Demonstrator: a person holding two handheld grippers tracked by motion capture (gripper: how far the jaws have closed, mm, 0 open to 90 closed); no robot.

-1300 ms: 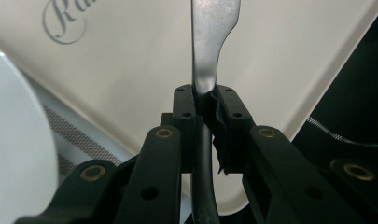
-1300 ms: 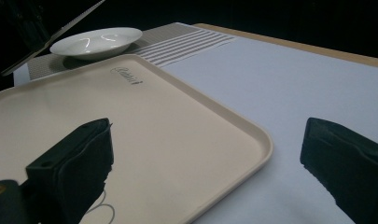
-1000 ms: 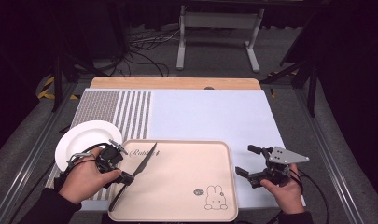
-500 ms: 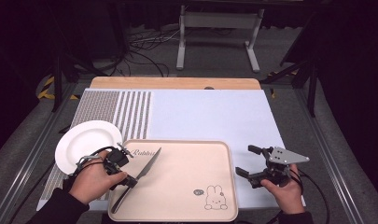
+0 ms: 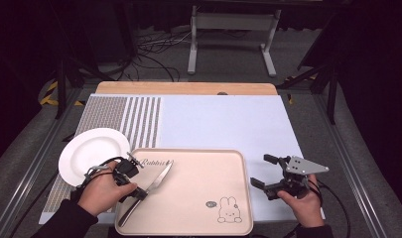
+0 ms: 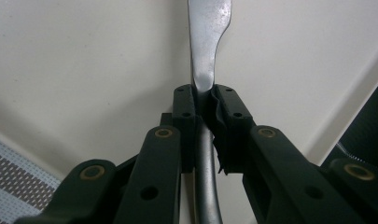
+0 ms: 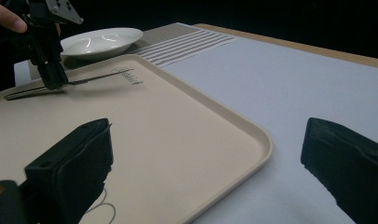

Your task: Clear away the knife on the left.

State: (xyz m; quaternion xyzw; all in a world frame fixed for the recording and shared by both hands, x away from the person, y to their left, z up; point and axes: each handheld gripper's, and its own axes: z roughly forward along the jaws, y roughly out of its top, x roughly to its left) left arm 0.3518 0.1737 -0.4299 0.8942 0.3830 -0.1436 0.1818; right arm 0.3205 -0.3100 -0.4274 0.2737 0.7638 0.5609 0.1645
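Left gripper is pinching a silver metal knife over the beige rectangular tray; right gripper is idling spread apart.

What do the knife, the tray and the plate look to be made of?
Knife: bare metal, grey with a dull sheen and small marks. Tray: probably plastic, matte beige with a printed rabbit. Plate: glossy white, with bright glints, likely ceramic or melamine; the look leaves that open.
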